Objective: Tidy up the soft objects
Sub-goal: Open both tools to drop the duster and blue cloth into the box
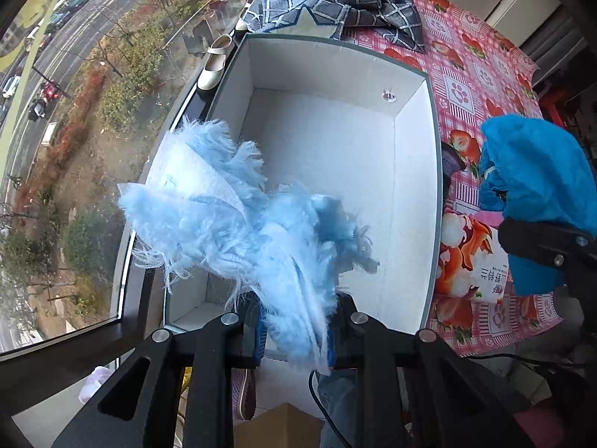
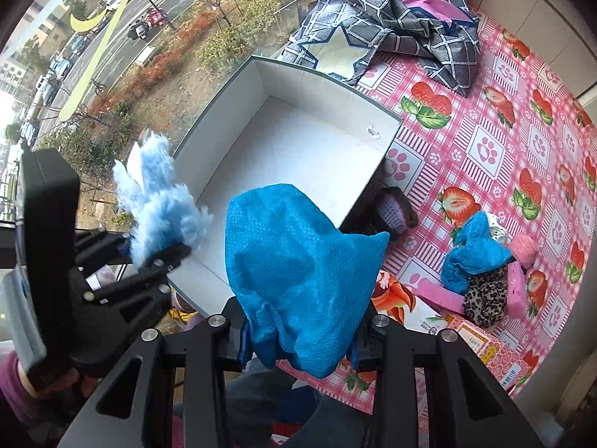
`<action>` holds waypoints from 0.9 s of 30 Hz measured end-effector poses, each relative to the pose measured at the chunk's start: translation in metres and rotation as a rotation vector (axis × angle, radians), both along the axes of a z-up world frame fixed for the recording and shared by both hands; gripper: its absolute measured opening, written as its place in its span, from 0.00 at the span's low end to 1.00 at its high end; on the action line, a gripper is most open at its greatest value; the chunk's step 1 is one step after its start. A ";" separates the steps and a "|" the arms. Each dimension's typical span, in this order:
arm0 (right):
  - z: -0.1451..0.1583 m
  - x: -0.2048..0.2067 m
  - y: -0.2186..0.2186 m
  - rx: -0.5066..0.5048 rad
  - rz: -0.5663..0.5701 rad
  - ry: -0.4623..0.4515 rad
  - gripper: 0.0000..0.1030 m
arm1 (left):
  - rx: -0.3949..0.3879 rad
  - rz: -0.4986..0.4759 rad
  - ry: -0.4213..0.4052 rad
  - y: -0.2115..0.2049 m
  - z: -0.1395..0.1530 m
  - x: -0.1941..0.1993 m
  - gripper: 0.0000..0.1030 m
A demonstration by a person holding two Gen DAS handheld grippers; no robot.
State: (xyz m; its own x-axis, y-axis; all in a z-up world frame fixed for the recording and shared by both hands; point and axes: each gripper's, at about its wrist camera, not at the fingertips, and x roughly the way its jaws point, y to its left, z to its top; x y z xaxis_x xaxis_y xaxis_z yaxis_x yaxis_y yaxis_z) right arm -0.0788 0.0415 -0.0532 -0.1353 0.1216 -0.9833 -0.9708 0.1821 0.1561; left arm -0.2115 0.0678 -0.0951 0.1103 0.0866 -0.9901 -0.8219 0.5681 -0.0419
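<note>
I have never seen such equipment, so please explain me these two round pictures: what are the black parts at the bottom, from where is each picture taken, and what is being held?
There is no robot here. A person holds a pair of black tongs in each hand, and a small wide-angle camera on each pair looks forward along its two fingers. That is why both pictures look round and bent.

One picture comes from the left tongs. They are shut on a fluffy light blue duster above a white box, which has nothing in it.

The other picture comes from the right tongs, shut on a bright blue cover.

The box stands on a table with a pink strawberry tablecloth, beside a window. Also on the cloth lie a checked grey fabric and a small pile of soft things.
</note>
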 end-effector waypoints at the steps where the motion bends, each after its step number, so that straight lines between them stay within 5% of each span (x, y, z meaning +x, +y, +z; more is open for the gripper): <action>1: -0.002 -0.001 0.004 -0.004 -0.001 0.005 0.36 | -0.007 -0.004 0.001 0.001 -0.002 0.001 0.25; 16: -0.020 -0.007 0.021 -0.062 -0.008 0.033 0.36 | -0.097 0.024 0.009 0.008 -0.033 0.008 0.26; 19: -0.018 -0.008 0.023 -0.054 -0.004 0.034 0.36 | -0.093 0.031 0.001 0.011 -0.031 0.007 0.35; 24: -0.016 -0.009 0.025 -0.045 -0.005 0.035 0.44 | -0.061 0.040 -0.007 0.010 -0.024 0.006 0.72; 27: -0.013 -0.010 0.026 -0.035 0.000 0.017 0.46 | -0.039 0.036 -0.014 0.009 -0.020 0.005 0.76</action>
State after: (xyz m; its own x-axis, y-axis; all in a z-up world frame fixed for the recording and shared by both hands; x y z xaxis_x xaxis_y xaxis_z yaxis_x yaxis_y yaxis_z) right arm -0.0889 0.0676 -0.0666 -0.1524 0.0876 -0.9844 -0.9680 0.1879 0.1666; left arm -0.2061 0.0771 -0.1146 0.1219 0.0519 -0.9912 -0.8407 0.5362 -0.0753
